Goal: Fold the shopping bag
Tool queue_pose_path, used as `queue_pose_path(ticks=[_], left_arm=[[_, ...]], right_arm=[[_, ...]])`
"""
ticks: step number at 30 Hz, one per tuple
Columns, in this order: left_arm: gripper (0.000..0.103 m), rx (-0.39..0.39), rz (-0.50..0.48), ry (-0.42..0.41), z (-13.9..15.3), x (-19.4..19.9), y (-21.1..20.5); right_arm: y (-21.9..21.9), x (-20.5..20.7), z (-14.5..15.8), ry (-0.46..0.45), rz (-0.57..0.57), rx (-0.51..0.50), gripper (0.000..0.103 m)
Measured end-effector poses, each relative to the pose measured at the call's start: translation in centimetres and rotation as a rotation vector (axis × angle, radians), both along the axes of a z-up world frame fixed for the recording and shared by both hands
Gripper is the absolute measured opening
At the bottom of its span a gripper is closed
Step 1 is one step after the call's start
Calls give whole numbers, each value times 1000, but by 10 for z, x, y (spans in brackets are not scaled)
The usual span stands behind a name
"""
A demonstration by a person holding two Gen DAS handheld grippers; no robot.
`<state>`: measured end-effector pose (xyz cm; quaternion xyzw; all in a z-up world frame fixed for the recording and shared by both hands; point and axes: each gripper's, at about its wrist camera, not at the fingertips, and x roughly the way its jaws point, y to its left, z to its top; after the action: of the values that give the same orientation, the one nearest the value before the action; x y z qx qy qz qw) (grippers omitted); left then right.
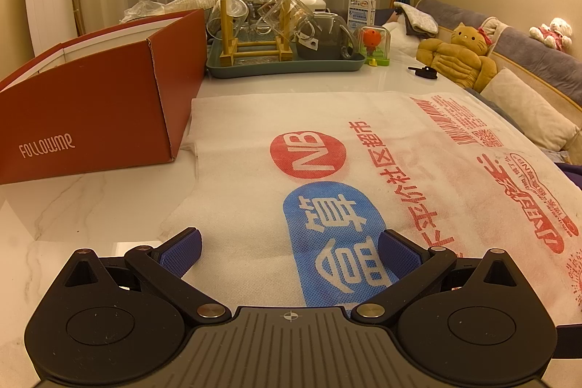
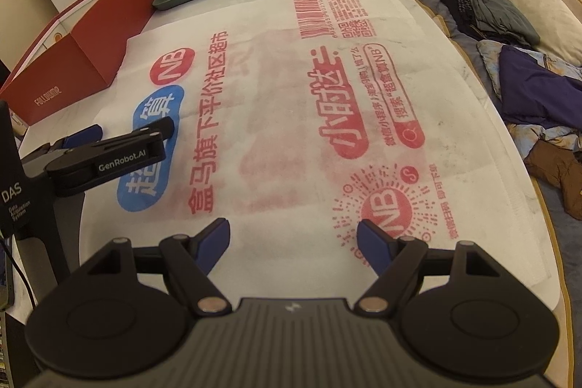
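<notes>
Your left gripper point(image 1: 289, 251) hovers with its jaws spread wide over the blue logo patch, holding nothing. Your right gripper point(image 2: 293, 242) is equally wide open and empty above the near edge. Beneath both, the white non-woven shopping bag point(image 2: 276, 90) lies flat and unfolded on the marble table point(image 1: 94, 206), printed side up, just beside the red box point(image 1: 94, 104).

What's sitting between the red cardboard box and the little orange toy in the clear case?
A grey-green tray holding glass cups on a bamboo rack, seen in both wrist views.
</notes>
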<state>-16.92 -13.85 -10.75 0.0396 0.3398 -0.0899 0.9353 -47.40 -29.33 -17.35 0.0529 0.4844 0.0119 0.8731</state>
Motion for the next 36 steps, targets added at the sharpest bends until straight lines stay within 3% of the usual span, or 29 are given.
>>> queue_pose_path(ticks=[36], left_arm=[[103, 0, 0, 0, 0, 1, 0]], right_arm=[[22, 8, 3, -8, 63, -13, 78]])
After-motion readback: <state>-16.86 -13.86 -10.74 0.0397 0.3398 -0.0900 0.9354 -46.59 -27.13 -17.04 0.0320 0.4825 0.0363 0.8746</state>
